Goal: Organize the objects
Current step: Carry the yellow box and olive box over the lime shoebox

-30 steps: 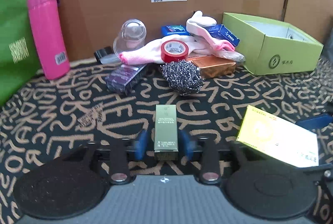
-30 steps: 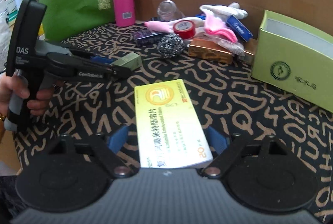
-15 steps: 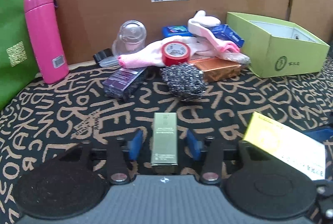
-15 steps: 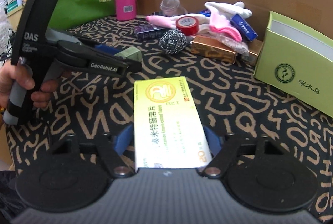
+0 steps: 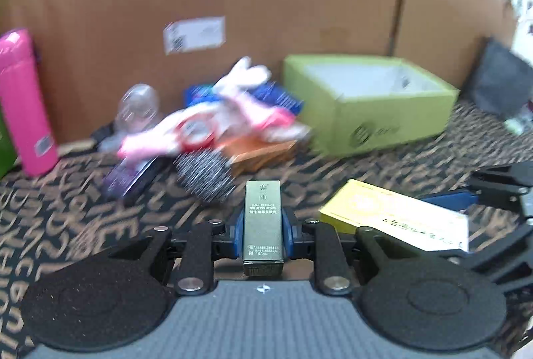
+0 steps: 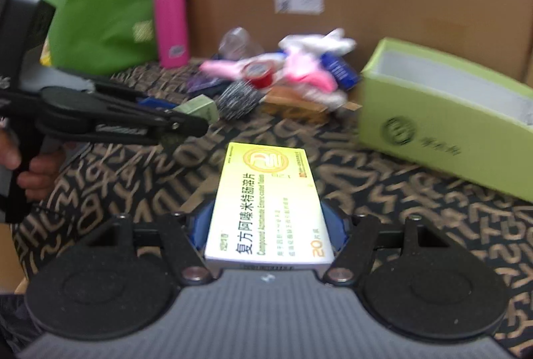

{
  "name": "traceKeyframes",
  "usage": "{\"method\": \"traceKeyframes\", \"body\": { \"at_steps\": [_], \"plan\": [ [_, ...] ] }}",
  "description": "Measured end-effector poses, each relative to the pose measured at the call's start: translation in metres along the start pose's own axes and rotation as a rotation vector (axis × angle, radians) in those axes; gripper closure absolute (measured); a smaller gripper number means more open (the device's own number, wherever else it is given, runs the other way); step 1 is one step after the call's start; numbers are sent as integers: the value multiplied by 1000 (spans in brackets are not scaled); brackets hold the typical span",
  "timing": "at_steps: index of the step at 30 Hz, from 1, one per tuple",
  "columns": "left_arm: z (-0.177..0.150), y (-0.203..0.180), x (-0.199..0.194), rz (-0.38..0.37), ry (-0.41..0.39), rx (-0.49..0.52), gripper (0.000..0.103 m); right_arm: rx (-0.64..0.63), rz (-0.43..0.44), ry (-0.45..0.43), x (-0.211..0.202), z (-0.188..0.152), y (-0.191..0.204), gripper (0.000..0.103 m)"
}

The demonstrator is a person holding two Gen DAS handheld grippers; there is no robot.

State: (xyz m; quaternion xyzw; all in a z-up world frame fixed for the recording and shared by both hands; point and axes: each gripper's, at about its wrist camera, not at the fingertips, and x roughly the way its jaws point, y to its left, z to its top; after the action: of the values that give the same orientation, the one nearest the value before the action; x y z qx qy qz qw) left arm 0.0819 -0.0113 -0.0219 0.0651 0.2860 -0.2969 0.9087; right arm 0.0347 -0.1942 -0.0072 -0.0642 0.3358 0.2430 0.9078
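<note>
my left gripper [image 5: 263,230] is closing on the slim olive carton [image 5: 263,222], my right gripper [image 6: 268,227] on the flat yellow box [image 6: 266,205] (both lengthwise); the open green box [image 5: 369,102] lies ahead-right.

Slim olive lotion box [image 5: 263,219] lengthwise between jaws; flat yellow-white tablet box [image 6: 269,205] likewise

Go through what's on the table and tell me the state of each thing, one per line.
Left tongs: closing on the olive lotion box.
Right tongs: closing on the yellow medicine box.
Green box: open, lidless.
Pink flask: upright, capped.
Glove pile: heaped.
</note>
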Motion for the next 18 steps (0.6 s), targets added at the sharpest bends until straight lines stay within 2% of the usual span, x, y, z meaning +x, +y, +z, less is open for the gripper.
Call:
{"method": "traceKeyframes", "body": {
  "at_steps": [5,10,14,18],
  "plan": [
    [36,-31,6,-97,-47,21,79,36,-67,-74,-31,19,-32,36],
    [76,-63,17,-149,-98,58,79,53,-153,-156,-62,41,-66,36],
    [111,-82,45,-190,-89,55,79,67,-261,-193,-68,64,-101,36],
    [136,-101,88,-183,-53,57,79,103,-360,-166,-50,87,-142,36]
  ]
}}
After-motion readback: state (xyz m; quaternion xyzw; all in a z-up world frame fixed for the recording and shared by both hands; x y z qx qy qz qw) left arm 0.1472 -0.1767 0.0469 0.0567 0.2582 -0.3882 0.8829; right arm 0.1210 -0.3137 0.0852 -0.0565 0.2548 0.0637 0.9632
